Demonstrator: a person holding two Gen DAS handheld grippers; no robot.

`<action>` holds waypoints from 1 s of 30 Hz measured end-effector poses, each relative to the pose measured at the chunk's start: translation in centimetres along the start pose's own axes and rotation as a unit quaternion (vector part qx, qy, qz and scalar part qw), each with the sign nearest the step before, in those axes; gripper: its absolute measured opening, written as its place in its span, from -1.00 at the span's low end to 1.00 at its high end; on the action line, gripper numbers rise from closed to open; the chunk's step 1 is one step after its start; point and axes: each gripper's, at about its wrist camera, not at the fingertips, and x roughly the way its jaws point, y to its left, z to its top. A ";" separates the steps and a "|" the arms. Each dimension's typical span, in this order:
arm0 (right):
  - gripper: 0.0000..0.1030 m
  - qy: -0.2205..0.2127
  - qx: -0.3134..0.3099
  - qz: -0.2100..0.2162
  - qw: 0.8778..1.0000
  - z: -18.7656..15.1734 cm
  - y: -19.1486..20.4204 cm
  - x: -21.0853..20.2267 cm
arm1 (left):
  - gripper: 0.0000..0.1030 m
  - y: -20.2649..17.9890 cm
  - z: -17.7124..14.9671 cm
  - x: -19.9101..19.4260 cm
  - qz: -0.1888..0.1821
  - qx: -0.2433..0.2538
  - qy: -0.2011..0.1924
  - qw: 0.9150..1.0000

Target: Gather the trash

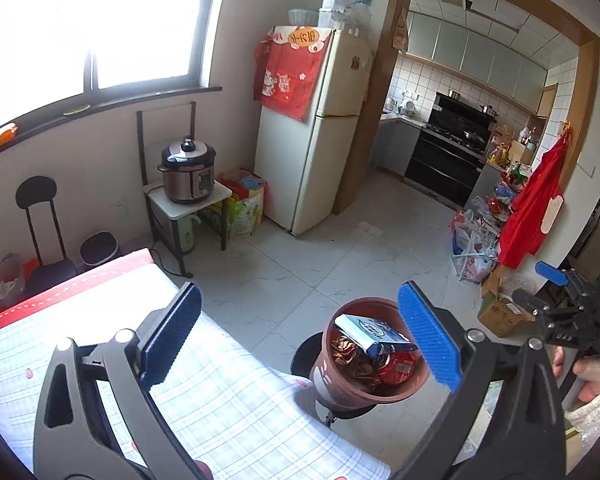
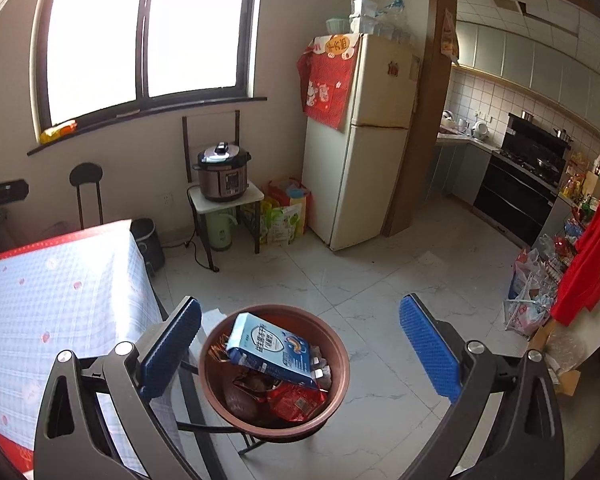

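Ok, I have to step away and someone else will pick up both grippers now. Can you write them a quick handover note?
Left gripper: open, empty, above the table edge.
Right gripper: open, empty, over the bin.
The brown bin sits on a black stool beside the checked table. It holds a blue-white carton, red wrappers and other packaging.
Done: this trash is binned.
Left: the visible tabletop shows no trash; check the parts outside both views.

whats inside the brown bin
The brown bin holds a blue and white box on top, red wrappers and foil scraps beneath; anything deeper is covered.
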 end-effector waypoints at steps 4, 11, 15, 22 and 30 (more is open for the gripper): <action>0.89 -0.009 0.028 -0.012 1.000 1.5 1.8 -3.5 | 0.89 1.0 0.1 -4.6 0.026 0.008 -0.029 0.999; 0.89 -0.019 0.068 -0.032 0.997 1.0 5.3 -8.6 | 0.89 2.6 -1.2 -11.4 0.056 -0.011 -0.052 0.997; 0.89 -0.029 0.067 -0.043 0.996 -0.1 7.5 -10.7 | 0.89 3.0 -2.9 -14.2 0.091 -0.014 -0.055 0.994; 0.89 -0.015 0.069 -0.033 0.997 -1.6 10.8 -11.4 | 0.89 4.0 -6.2 -17.1 0.153 -0.029 -0.048 0.987; 0.89 0.017 0.065 -0.018 0.998 -2.9 13.5 -11.1 | 0.89 4.9 -8.2 -18.6 0.155 -0.037 -0.041 0.986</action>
